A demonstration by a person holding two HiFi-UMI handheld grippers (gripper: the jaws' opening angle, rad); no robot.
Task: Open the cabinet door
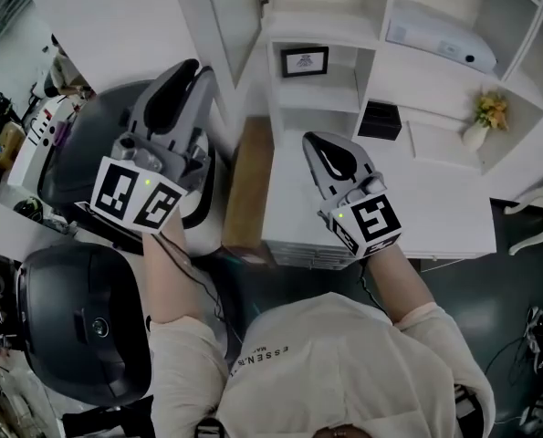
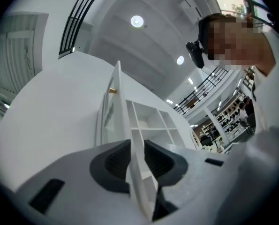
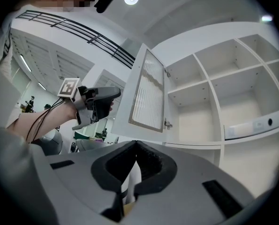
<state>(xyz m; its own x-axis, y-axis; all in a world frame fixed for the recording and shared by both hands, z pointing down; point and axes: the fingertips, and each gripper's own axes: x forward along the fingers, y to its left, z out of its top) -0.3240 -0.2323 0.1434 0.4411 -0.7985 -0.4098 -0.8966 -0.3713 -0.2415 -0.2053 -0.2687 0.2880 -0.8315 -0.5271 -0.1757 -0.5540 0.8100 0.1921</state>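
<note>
The white cabinet door [image 1: 233, 26] stands swung open at the left of the open shelves [image 1: 362, 71]; its slatted inner panel [image 3: 147, 90] shows in the right gripper view. My left gripper [image 1: 189, 69] is just left of and below the door's free edge, with its jaws apart. In the left gripper view the door's edge [image 2: 116, 95] lines up with the gap of the left gripper [image 2: 137, 149], and I see no pad pressing on it. The right gripper view shows the left gripper [image 3: 112, 95] a little short of the door. My right gripper [image 1: 318, 146] hovers over the counter, shut and empty [image 3: 136, 146].
The shelves hold a small framed picture [image 1: 304, 61], a black box [image 1: 379, 119], a vase of flowers [image 1: 483, 121] and a white device [image 1: 440, 36]. A brown panel [image 1: 250, 190] runs down the cabinet's left side. Two black cases [image 1: 79, 327] sit low on the left.
</note>
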